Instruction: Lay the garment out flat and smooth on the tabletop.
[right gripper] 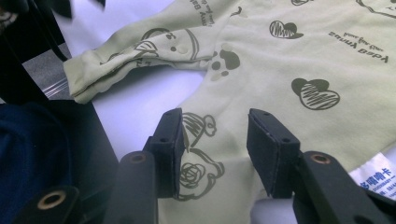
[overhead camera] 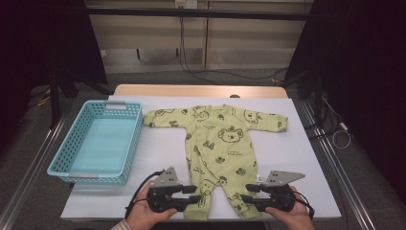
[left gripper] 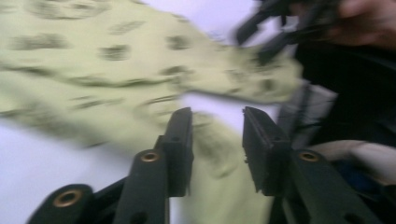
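A pale green baby onesie (overhead camera: pixel 220 134) with dark koala prints lies spread flat on the white table cover, sleeves out and legs toward the near edge. My left gripper (overhead camera: pixel 195 194) is at the left leg's cuff, pointing right. In the left gripper view, which is blurred, its jaws (left gripper: pixel 217 116) stand apart with the green leg fabric (left gripper: pixel 219 177) between them, not pinched. My right gripper (overhead camera: pixel 245 192) is at the right leg, pointing left. Its jaws (right gripper: pixel 215 116) are open over the printed cloth (right gripper: pixel 289 56), with no pad pressing on it.
A light blue perforated basket (overhead camera: pixel 91 178) stands on the left of the table. White cover (overhead camera: pixel 158 158) shows between basket and onesie. A white care label (right gripper: pixel 378 179) sticks out by the right jaw. The table's near edge lies just under both hands.
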Demonstrator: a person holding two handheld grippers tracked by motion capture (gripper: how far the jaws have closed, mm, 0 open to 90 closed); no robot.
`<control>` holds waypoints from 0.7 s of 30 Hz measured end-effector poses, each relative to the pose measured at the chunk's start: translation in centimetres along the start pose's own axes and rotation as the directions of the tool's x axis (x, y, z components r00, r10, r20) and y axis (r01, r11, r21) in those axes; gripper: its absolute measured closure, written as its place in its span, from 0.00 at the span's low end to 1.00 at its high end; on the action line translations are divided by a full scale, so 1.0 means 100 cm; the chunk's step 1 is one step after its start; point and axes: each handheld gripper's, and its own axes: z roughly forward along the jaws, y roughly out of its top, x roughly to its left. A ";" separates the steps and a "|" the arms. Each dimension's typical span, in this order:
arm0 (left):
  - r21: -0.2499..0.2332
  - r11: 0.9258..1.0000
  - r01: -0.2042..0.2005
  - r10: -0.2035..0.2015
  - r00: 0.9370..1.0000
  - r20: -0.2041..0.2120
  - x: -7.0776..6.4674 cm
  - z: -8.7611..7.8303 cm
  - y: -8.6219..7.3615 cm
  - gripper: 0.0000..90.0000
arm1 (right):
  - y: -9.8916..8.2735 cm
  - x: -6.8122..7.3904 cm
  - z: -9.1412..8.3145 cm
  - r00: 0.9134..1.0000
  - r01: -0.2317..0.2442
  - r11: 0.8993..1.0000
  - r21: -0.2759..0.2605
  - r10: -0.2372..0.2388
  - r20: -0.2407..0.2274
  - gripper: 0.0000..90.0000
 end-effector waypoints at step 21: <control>0.152 0.984 -0.093 0.110 0.989 -0.102 -0.002 0.056 0.000 0.66 | 0.000 -0.001 0.001 1.000 -0.003 1.000 0.004 0.003 0.011 0.59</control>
